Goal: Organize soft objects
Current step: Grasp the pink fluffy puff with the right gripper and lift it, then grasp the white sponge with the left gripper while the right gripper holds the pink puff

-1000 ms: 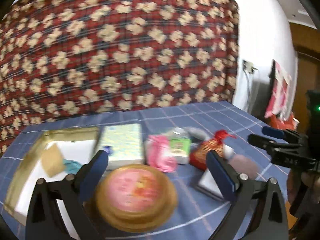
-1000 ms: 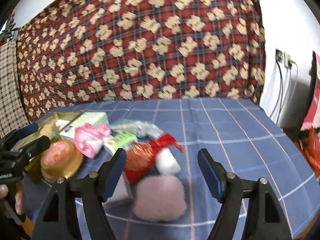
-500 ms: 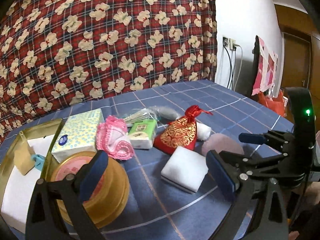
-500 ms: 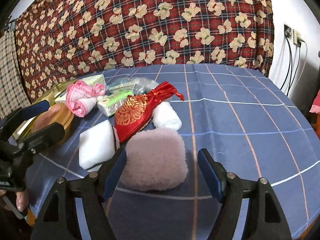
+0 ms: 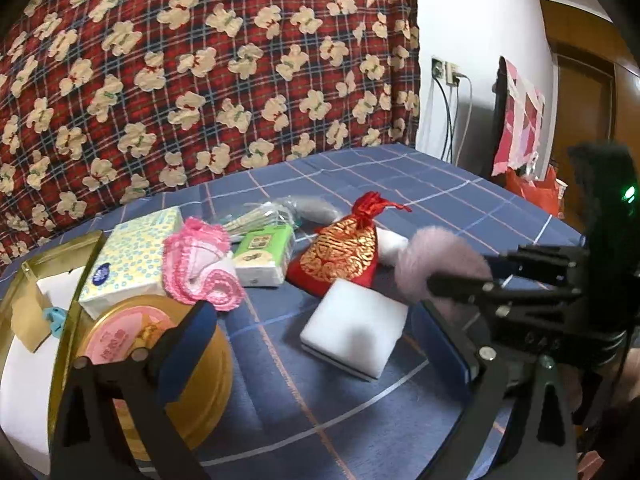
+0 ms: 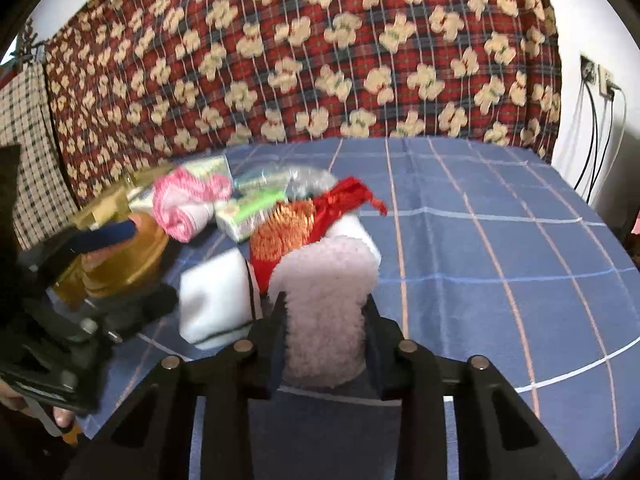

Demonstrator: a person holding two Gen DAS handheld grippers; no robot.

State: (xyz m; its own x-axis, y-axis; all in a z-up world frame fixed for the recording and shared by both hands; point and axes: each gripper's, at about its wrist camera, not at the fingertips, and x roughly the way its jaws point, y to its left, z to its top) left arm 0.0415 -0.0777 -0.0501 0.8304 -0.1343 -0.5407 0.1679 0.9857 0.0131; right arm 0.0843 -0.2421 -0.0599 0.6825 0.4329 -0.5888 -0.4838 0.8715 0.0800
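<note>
My right claw (image 6: 324,320) has just closed onto the pink fluffy pad (image 6: 326,300), pinching it at the near edge of the pile; my left claw (image 5: 320,336) is spread, empty, over the white sponge (image 5: 354,332). The gold box (image 5: 44,258) on the left (my presumed destination) holds almost nothing, so nearly everything is left.

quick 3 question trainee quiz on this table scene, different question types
1. True or false: the right tongs are shut on the fluffy pink pad.
2. Which lies directly beside the white sponge? A) red pouch B) blue ball C) glass jar
3. Fill in: the round tin in front of the left tongs is ___ coloured.

Key: 1 true; 2 A; 3 gold.
</note>
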